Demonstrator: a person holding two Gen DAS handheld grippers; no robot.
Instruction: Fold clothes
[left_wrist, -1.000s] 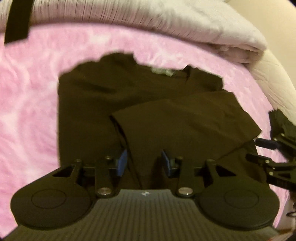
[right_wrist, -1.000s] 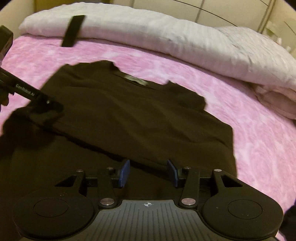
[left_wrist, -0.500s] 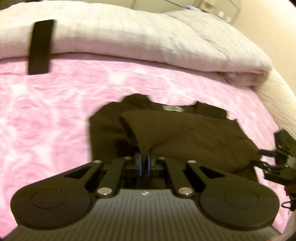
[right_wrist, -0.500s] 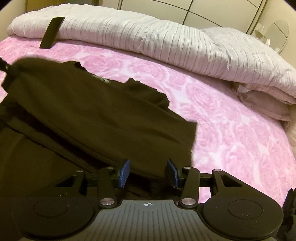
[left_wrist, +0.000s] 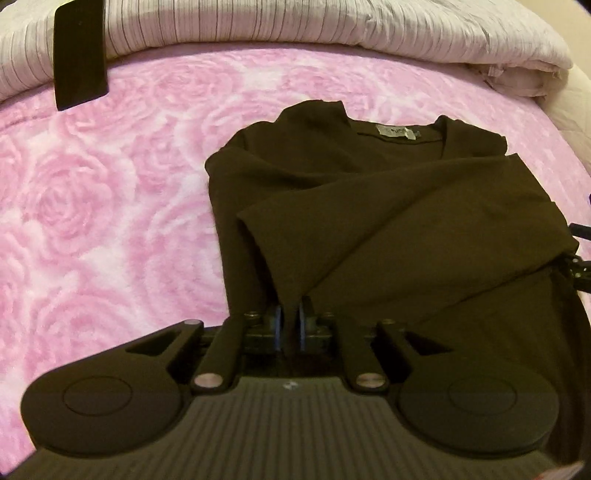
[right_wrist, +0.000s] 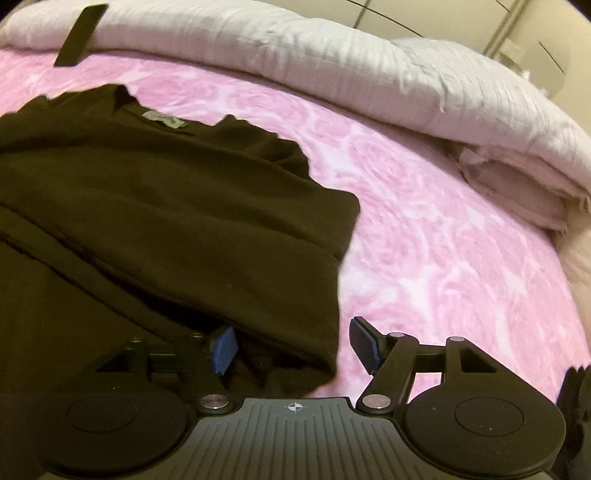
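Ahead of both jaws: pink rose-pattern bedspread (left_wrist: 92, 229), my work surface, with a rolled pale duvet (right_wrist: 295, 48) at its far edge.
Garment: dark shirt (left_wrist: 369, 206) lies on the bedspread, collar label (left_wrist: 393, 132) at the far side from the jaws.
Progress: I judge one fold in hand, with a layer drawn across the body; the rest is not yet folded.
Left gripper (left_wrist: 290, 328): jaws together, clamped on a pinch of the shirt's folded layer.
Right gripper (right_wrist: 295, 345): jaws apart, having just been opening; the shirt's edge lies between them, unpressed.
Remaining: I expect to lay this layer flat, then fold the rest.
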